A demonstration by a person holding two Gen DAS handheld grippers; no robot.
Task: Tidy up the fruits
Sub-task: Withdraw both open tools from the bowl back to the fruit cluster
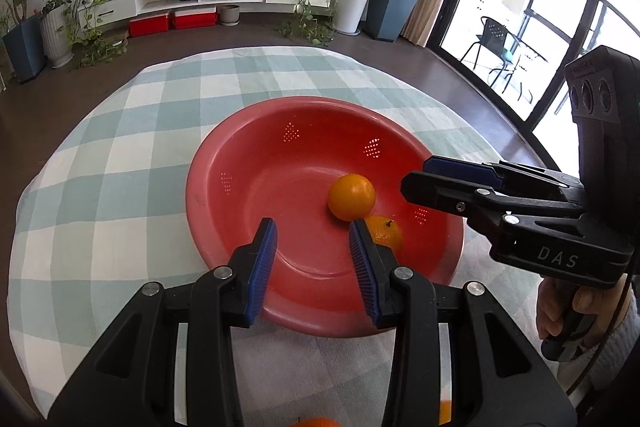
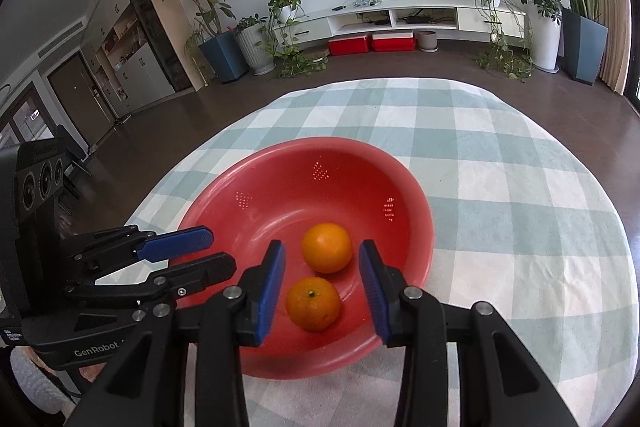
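The left gripper hangs over the near rim of the red colander bowl, its blue pads parted with nothing between them. The right gripper is likewise spread and empty, tilted down over the same bowl's near side. In the left wrist view its fingers reach in from the right, above the bowl's right rim.

Two fruits already lie in the bowl. The far orange sits just ahead of the right gripper's fingertips. The near orange, stem up, shows in the gap between the right gripper's pads but lies below them, apparently untouched. From the left gripper, both lie ahead and to the right.

The empty jaws over the bowl suggest a fruit has just been dropped in, or that both tools are pausing before fetching more. An orange sliver at the bottom edge of the left view, beneath the left gripper, may be another fruit waiting.

The checked cloth around the bowl is otherwise bare. The main obstacle is closeness: the two grippers sit just beside each other.
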